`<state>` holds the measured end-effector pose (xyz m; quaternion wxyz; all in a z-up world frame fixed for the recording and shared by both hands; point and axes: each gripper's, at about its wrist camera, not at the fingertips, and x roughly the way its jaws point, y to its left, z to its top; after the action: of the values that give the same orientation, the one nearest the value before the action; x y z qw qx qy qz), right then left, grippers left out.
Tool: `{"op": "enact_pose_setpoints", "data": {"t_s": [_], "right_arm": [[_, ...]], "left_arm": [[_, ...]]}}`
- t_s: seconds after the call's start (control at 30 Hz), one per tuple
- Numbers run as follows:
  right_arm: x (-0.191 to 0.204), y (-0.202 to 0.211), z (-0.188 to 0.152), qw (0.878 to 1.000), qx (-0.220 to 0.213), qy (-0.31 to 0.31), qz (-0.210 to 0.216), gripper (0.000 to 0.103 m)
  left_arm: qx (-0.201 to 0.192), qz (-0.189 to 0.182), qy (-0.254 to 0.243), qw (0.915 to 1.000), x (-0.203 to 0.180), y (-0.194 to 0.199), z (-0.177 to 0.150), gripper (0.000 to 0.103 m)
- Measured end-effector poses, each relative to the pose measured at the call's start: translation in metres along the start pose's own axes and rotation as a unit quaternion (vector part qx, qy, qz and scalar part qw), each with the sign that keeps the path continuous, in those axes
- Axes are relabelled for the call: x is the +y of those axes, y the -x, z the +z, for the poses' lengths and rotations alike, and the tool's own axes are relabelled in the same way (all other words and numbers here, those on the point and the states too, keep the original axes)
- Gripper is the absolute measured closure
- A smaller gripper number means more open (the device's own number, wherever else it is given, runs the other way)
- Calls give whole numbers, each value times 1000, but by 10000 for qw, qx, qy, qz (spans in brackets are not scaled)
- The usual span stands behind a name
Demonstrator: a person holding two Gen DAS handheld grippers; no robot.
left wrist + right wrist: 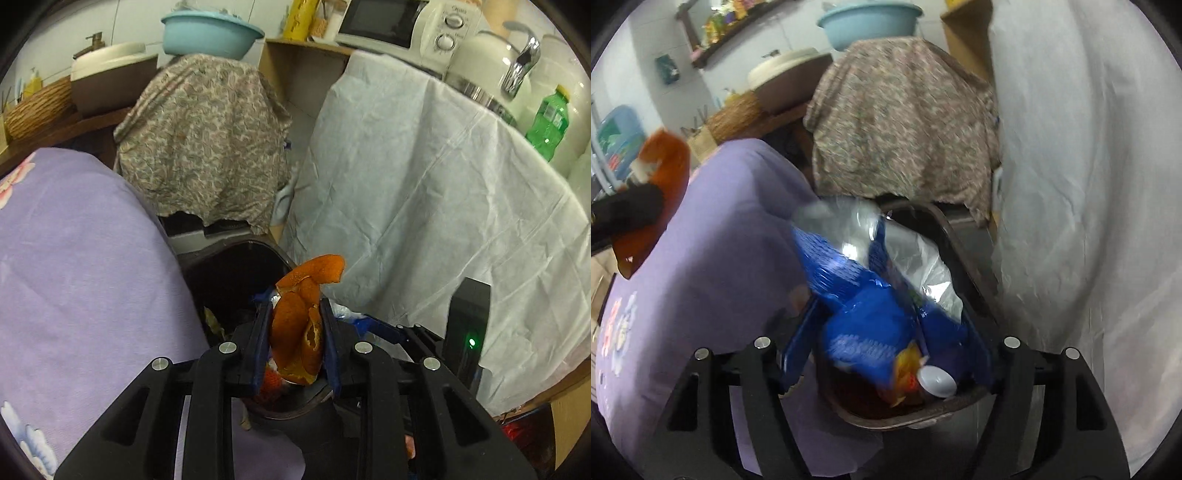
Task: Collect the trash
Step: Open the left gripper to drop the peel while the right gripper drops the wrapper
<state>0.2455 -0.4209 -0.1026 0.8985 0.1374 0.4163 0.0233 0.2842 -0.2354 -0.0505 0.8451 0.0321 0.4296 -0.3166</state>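
My left gripper (pixel 294 306) is shut on a curled orange peel (pixel 299 332), held over the open dark trash bin (pixel 258 245). In the right wrist view that peel (pixel 668 158) shows at the left edge, blurred. My right gripper (pixel 890 317) stands open over the same bin (pixel 955 240). A blue snack wrapper (pixel 864 325) with a silver inside lies blurred between its wide-set fingers, and the pads do not press on it. Deeper in the bin lie a white cap (pixel 938 380) and other scraps.
A purple flowered cloth (pixel 74 258) bulges left of the bin, a patterned cloth (pixel 207 140) hangs behind it and a white sheet (pixel 424 184) drapes on its right. On the counter stand a green bottle (pixel 548 122), a microwave (pixel 384 22) and a blue basin (pixel 210 29).
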Motion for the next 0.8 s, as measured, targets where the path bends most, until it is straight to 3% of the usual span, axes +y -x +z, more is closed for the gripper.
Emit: {"op": "enact_pose_setpoints", "data": {"t_s": [0.13, 0.27, 0.3, 0.57, 0.67, 0.8], "right_arm": [[-9, -1, -11, 9998, 25, 6, -201, 22], [-15, 4, -24, 9994, 65, 41, -330, 21], [-18, 6, -27, 9993, 62, 45, -375, 21], [-23, 26, -48, 9958, -54, 251, -879, 14], [-22, 36, -50, 9952, -136, 280, -923, 13], [-14, 53, -51, 9945, -332, 298, -949, 11]], "left_arm": [[258, 10, 52, 9997, -1, -25, 1, 73], [305, 78, 137, 9994, -2, -35, 0, 31], [311, 34, 241, 9992, -3, -35, 0, 27], [-159, 231, -77, 9996, -14, -5, -8, 14], [-435, 333, -205, 9983, -16, 17, -14, 7], [-797, 370, -280, 9957, -12, 52, -25, 6]]}}
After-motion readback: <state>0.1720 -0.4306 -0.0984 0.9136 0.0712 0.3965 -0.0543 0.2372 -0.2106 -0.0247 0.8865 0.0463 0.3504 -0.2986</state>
